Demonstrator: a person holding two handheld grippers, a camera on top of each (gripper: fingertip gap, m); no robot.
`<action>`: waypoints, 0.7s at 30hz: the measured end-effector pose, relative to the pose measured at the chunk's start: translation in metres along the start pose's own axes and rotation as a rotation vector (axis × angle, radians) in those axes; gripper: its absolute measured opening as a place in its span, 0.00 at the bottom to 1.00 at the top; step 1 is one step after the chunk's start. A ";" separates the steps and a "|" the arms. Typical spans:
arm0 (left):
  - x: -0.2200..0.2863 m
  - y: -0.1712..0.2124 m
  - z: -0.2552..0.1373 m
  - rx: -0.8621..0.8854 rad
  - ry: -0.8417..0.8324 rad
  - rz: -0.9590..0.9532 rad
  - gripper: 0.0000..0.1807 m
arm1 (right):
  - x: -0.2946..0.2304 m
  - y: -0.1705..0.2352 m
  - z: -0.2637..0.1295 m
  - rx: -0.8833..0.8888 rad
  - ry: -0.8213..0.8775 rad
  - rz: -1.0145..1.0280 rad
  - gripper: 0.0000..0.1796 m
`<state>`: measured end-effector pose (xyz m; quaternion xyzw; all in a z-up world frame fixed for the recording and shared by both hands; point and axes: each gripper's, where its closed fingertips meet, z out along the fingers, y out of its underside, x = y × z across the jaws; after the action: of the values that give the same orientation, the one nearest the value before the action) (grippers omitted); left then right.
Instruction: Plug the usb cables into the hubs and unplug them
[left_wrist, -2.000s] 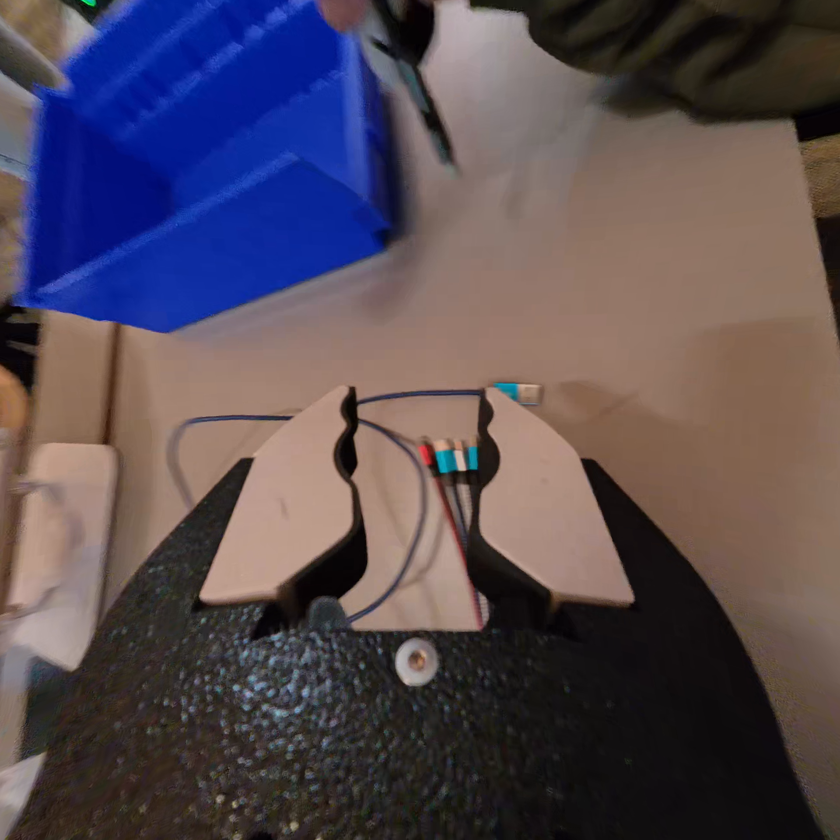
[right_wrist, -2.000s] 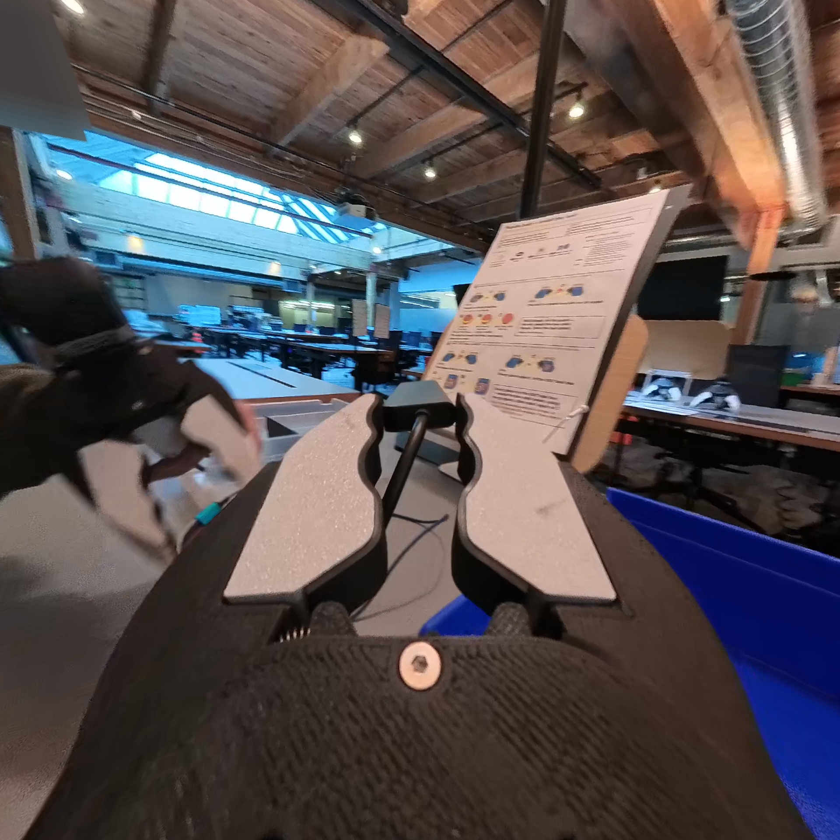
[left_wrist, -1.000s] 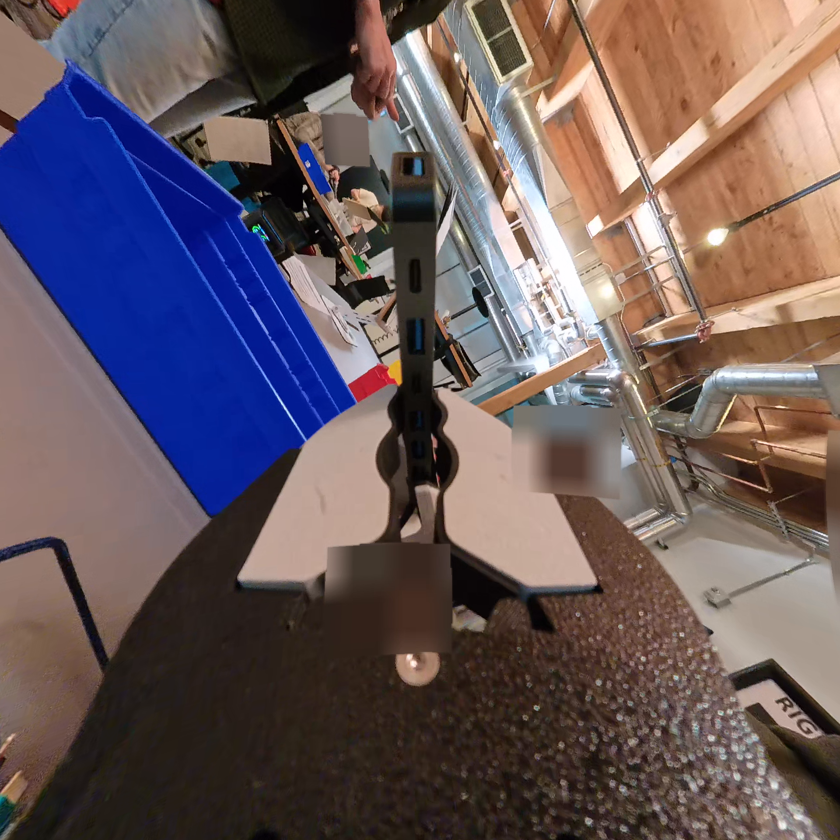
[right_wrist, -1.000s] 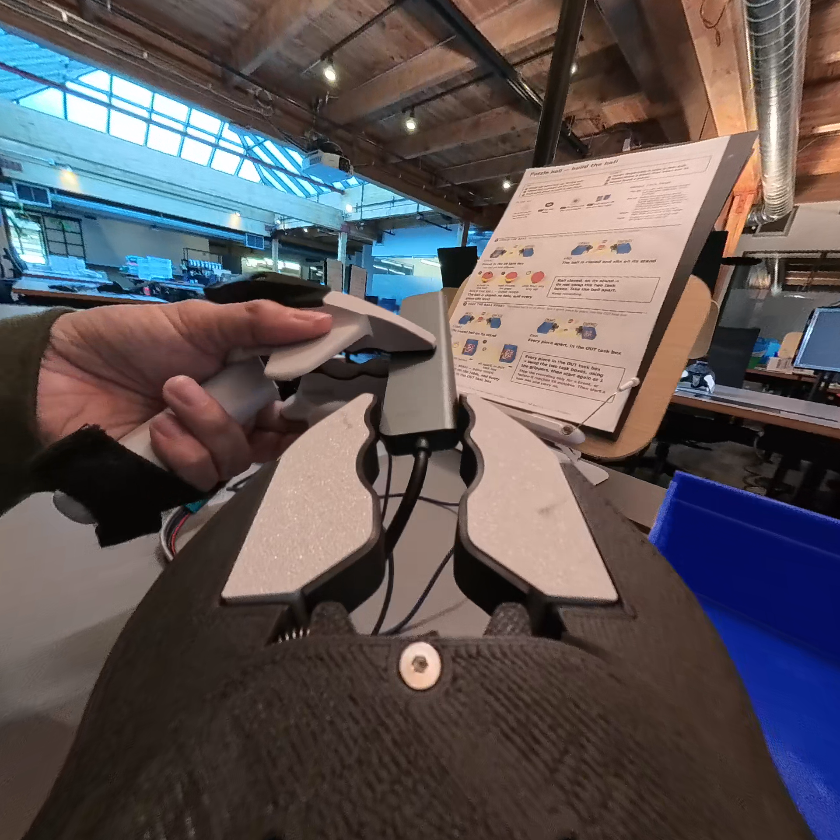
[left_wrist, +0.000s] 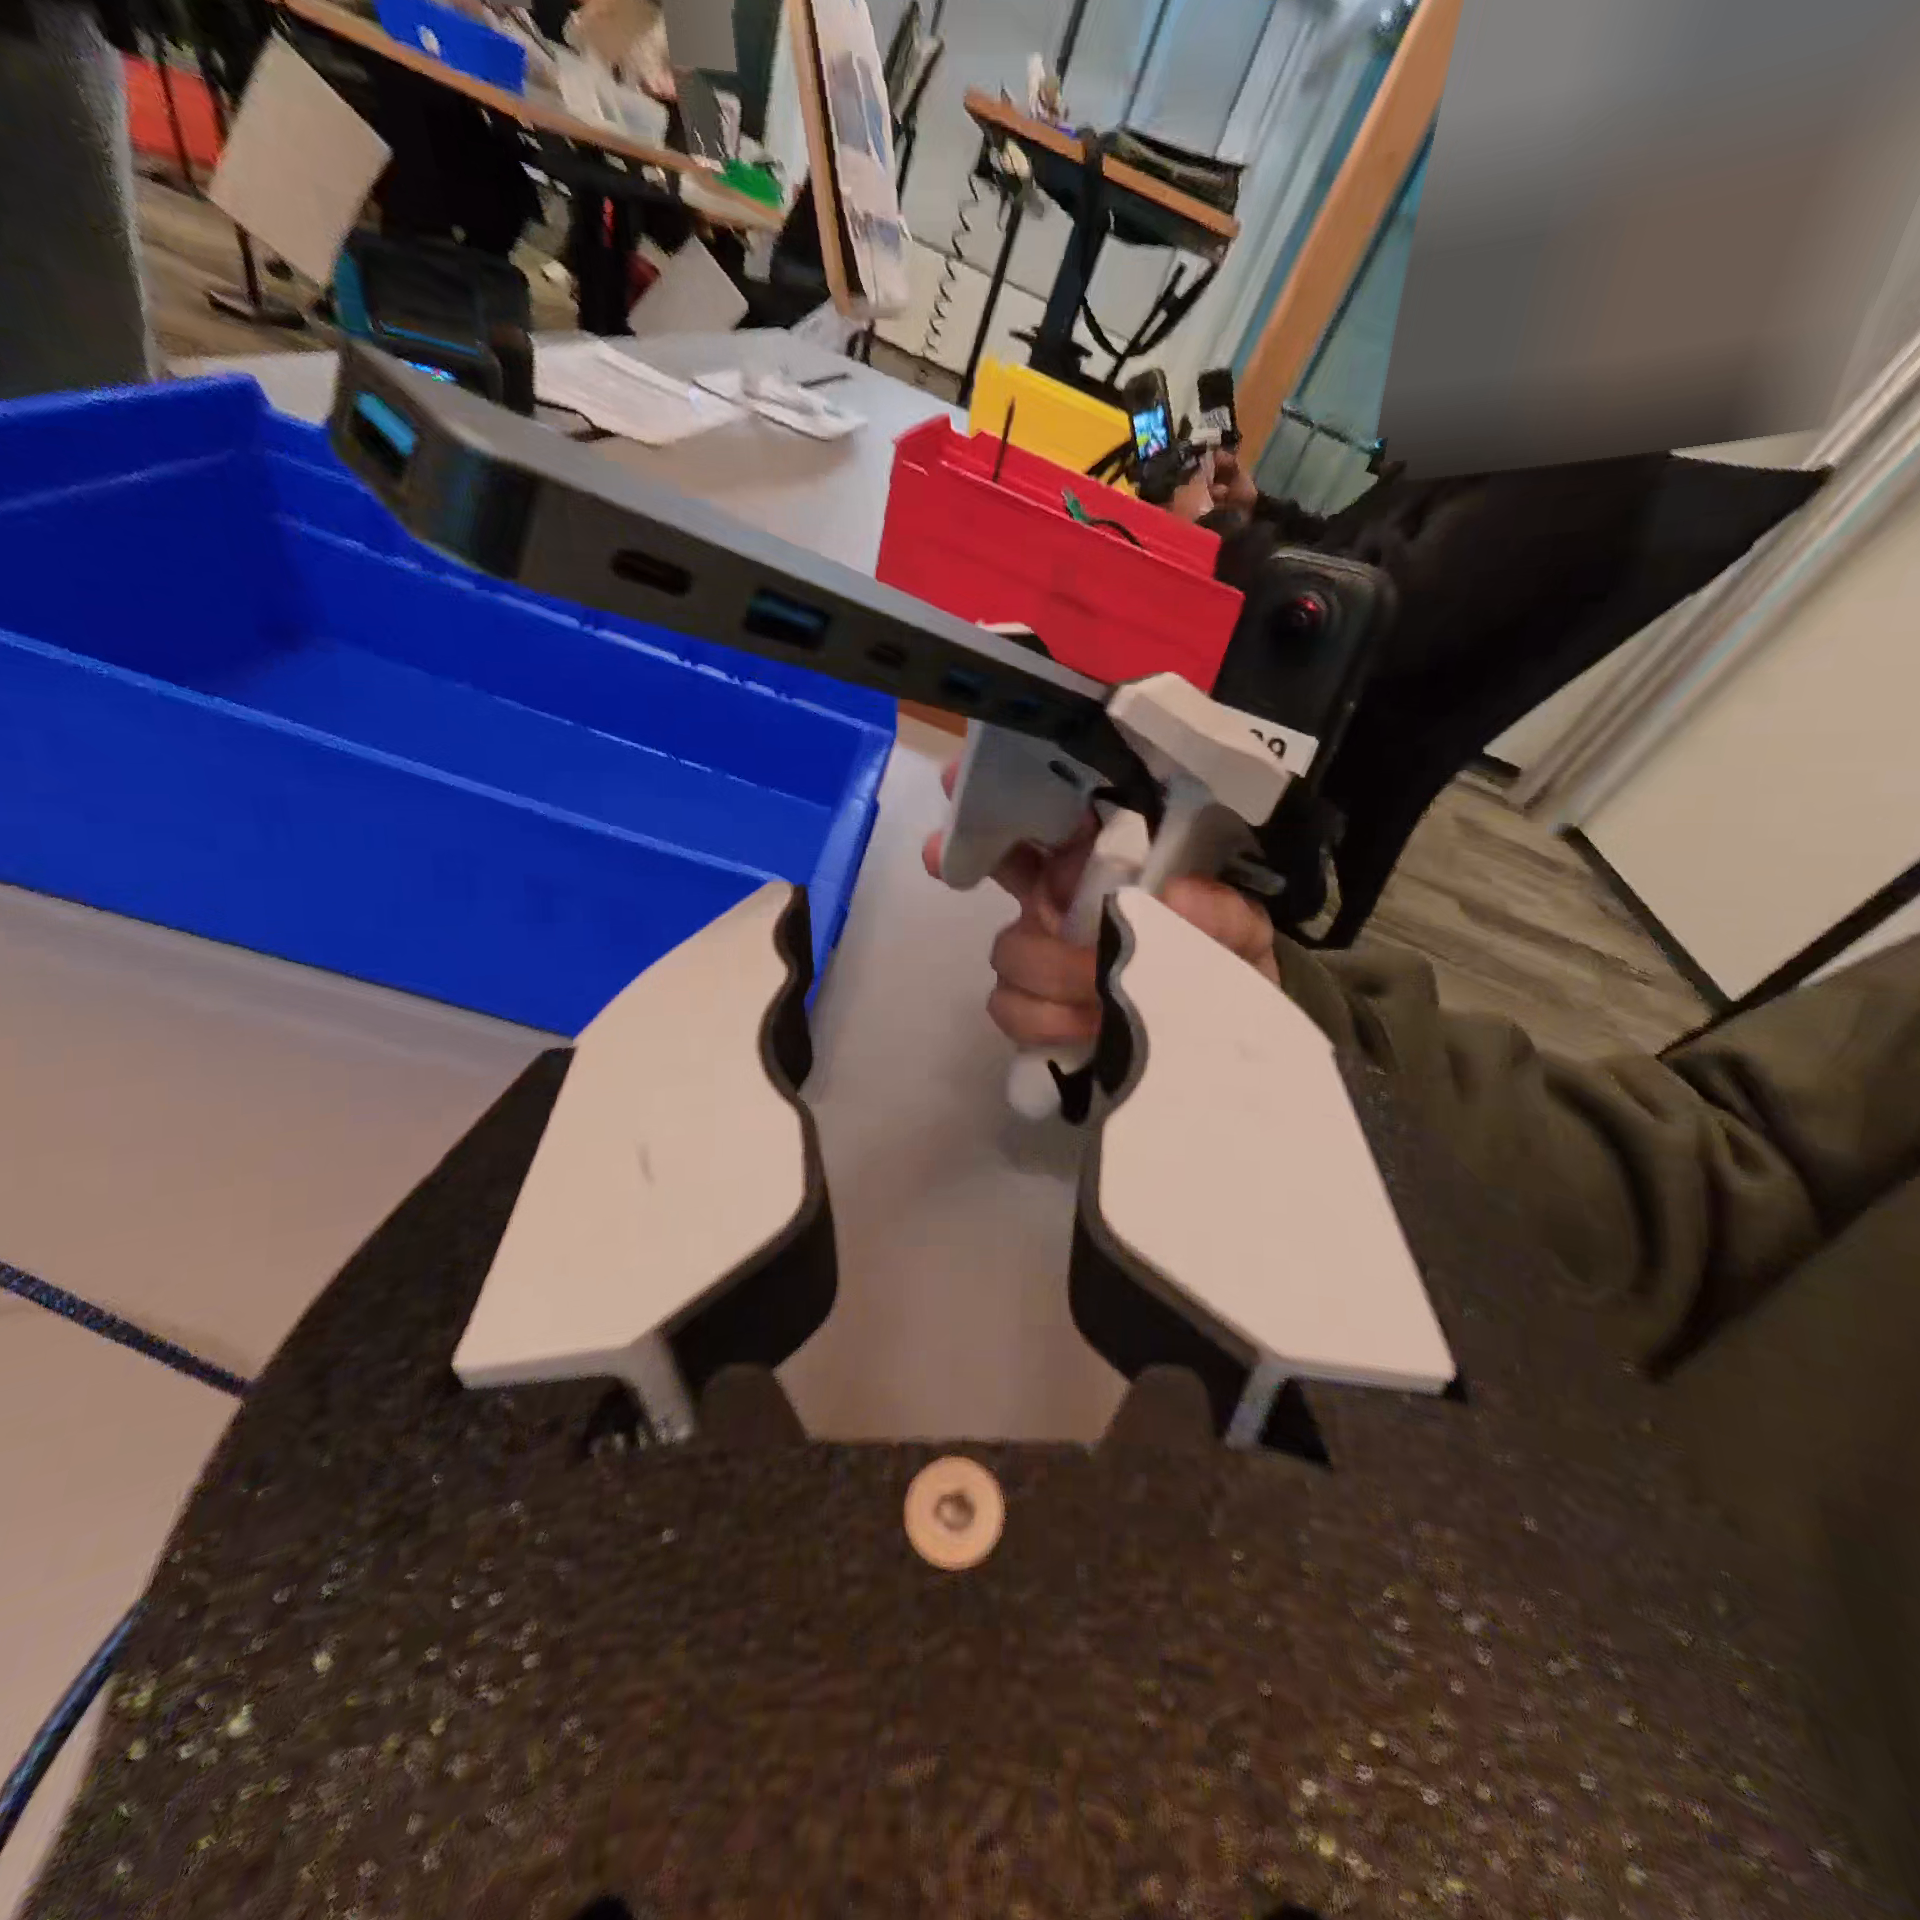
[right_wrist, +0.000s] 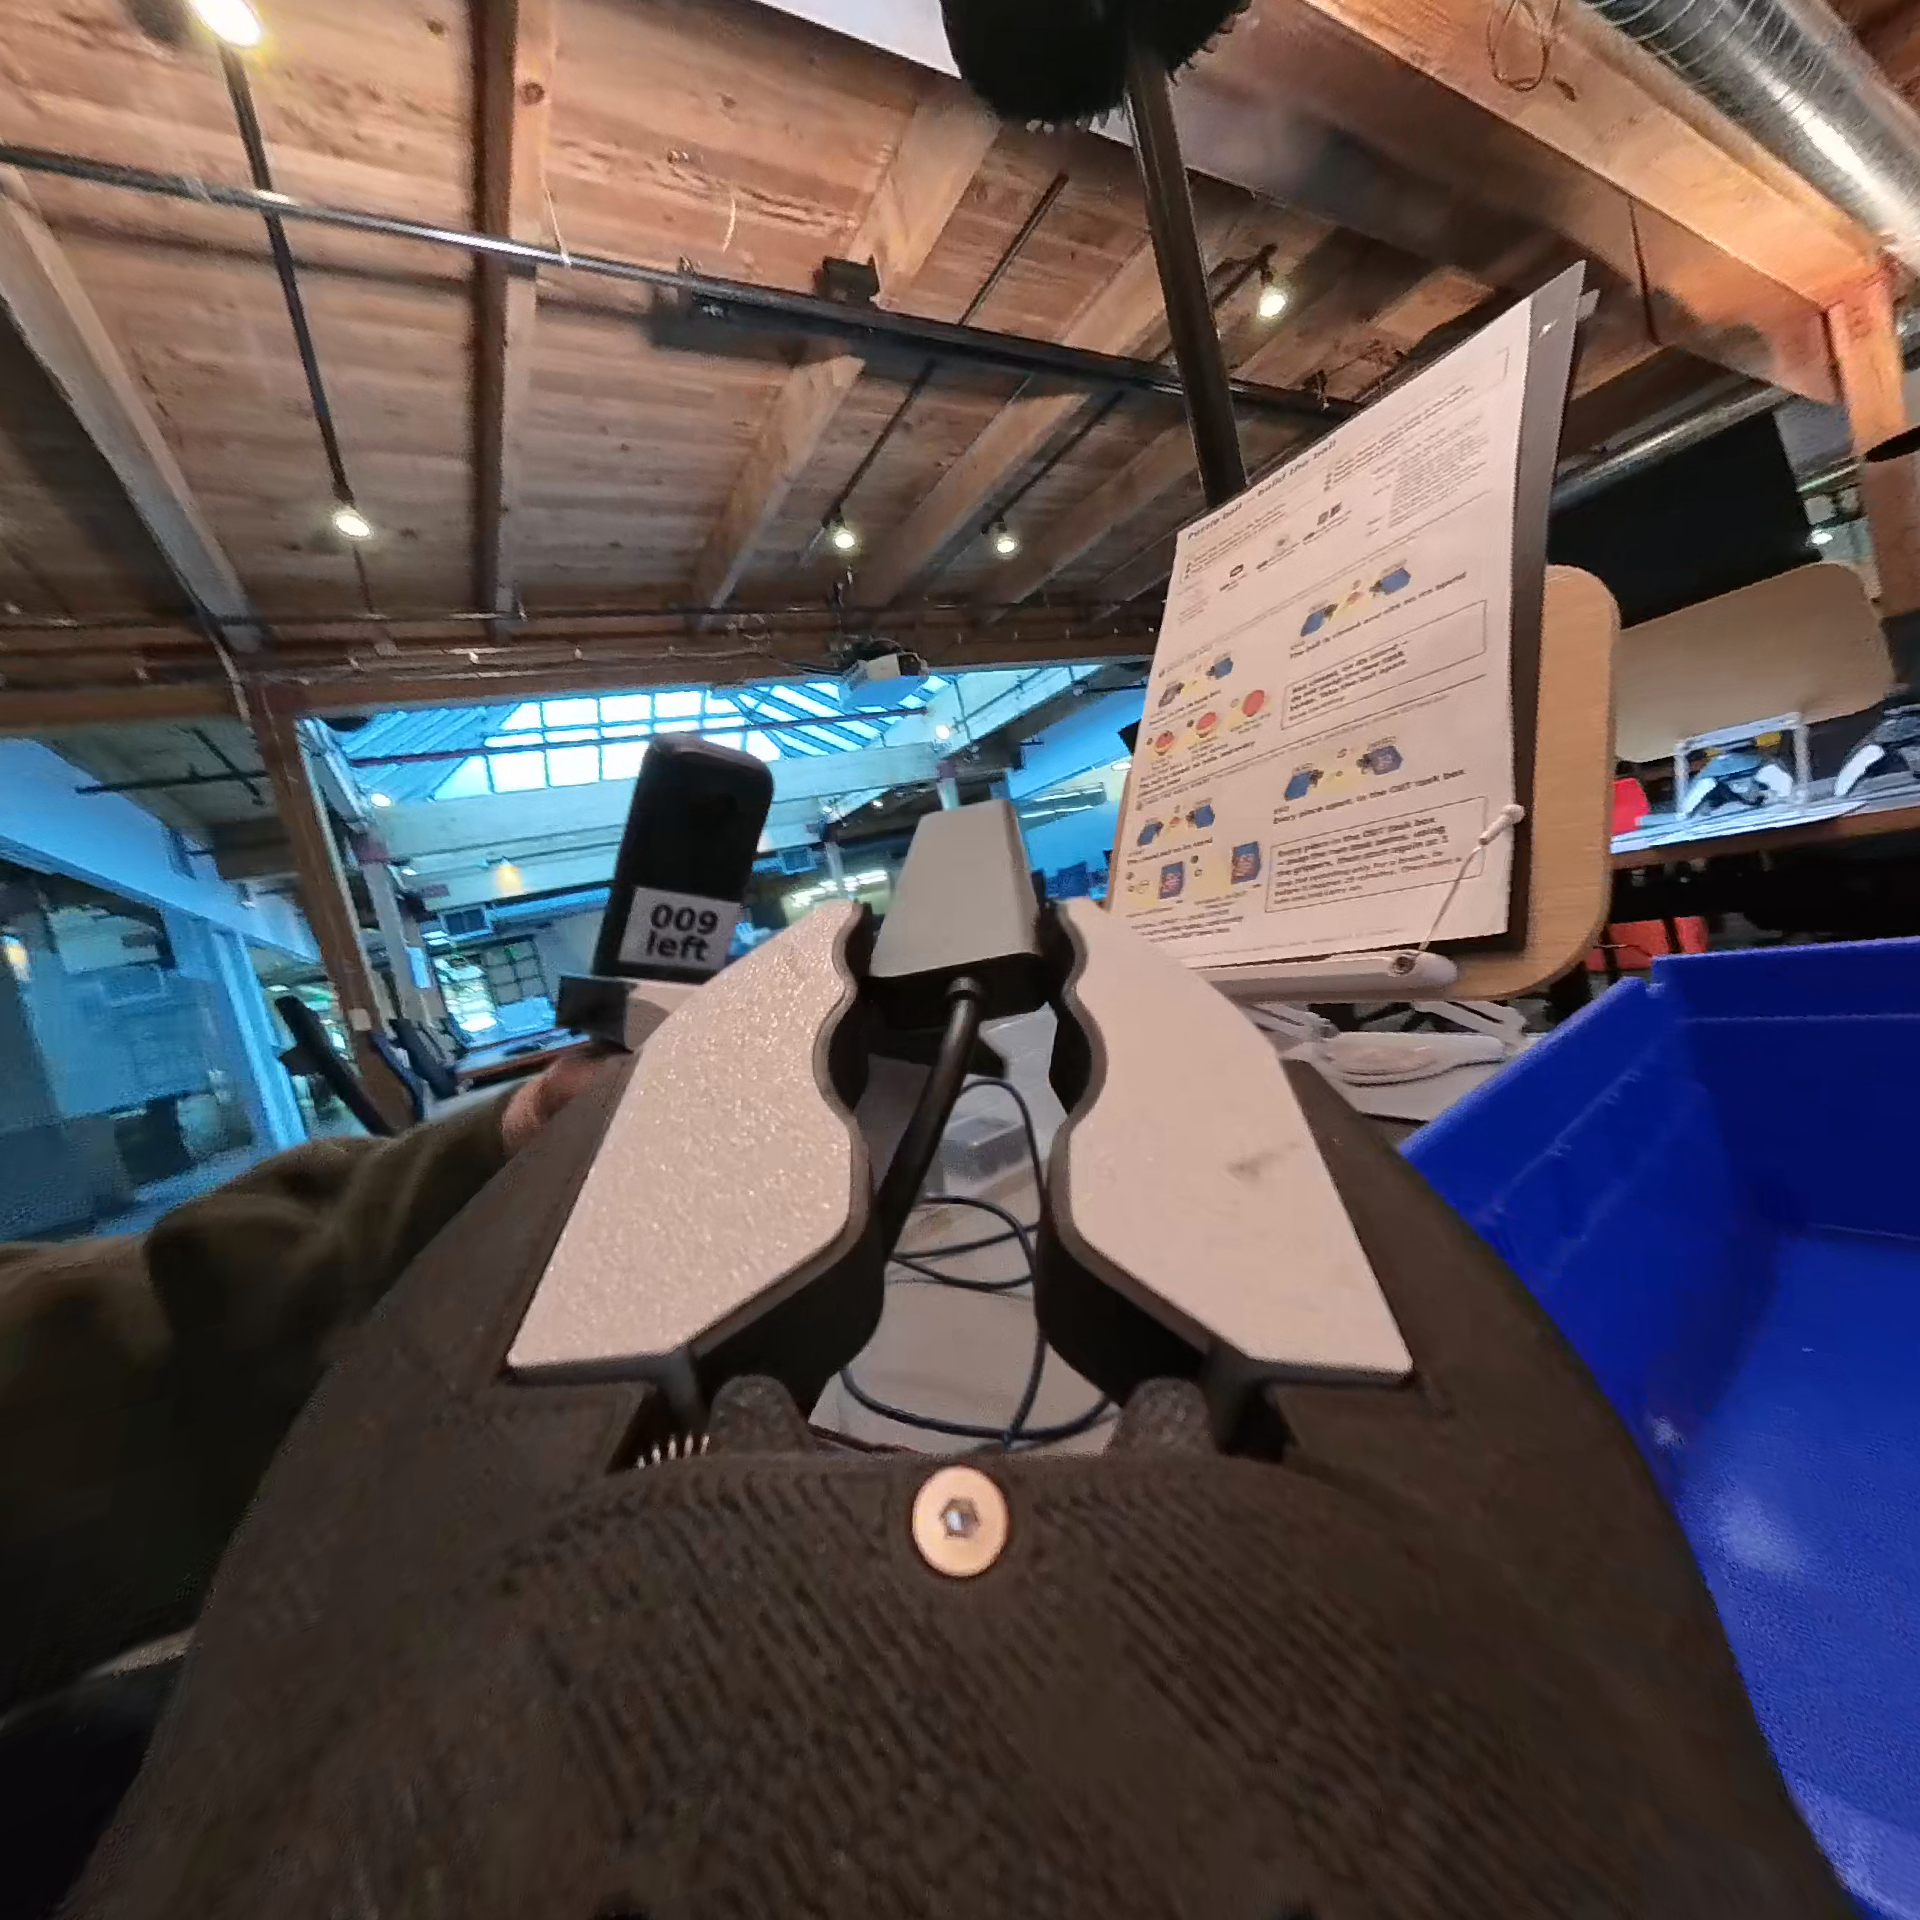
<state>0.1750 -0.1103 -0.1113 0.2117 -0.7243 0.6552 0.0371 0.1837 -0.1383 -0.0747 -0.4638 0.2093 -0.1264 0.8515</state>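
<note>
1. Hub (right_wrist: 961, 894) first: your right gripper (right_wrist: 956, 961) is closed on its cabled end, the fingertips pinching the grey body on both sides, with the hub's black lead (right_wrist: 920, 1122) dropping back between the fingers toward the table.
2. Your left gripper (left_wrist: 951, 966) stands wide apart and holds nothing; only bare tabletop (left_wrist: 208, 1122) shows between its fingers.
3. From the left gripper, the hub (left_wrist: 665, 561) lies at about 11 o'clock, raised off the table. Its long axis runs from the right gripper (left_wrist: 1101, 748) at about 1 o'clock up and away to the free end at 10 o'clock, over the blue bin (left_wrist: 416, 790).
4. The row of ports along the hub's side edge faces your left gripper, so I judge that side to be the one to approach.
5. The left gripper is the free one, and so the one to carry a plug; no plug is in it yet. A blue cable (left_wrist: 114, 1340) crosses the table at about 8 o'clock, and thin cables (right_wrist: 977, 1247) lie looped on the table below the hub in the right wrist view; their plugs are not visible.
6. The red bin (left_wrist: 1049, 561) sits past the hub at about 12 o'clock, well apart from the work.
</note>
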 end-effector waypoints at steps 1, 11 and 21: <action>0.000 -0.001 0.002 0.020 -0.005 0.008 0.29 | -0.001 0.000 0.001 0.004 -0.008 0.019 0.18; -0.001 0.036 -0.025 -0.199 -0.036 0.339 0.27 | 0.008 0.003 0.000 0.005 0.008 0.091 0.18; -0.017 0.128 -0.053 -0.992 0.255 0.858 0.19 | 0.018 -0.001 -0.011 -0.025 0.035 0.012 0.18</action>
<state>0.1326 -0.0479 -0.2289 -0.2163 -0.9498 0.2210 -0.0484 0.1941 -0.1542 -0.0832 -0.4708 0.2284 -0.1266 0.8427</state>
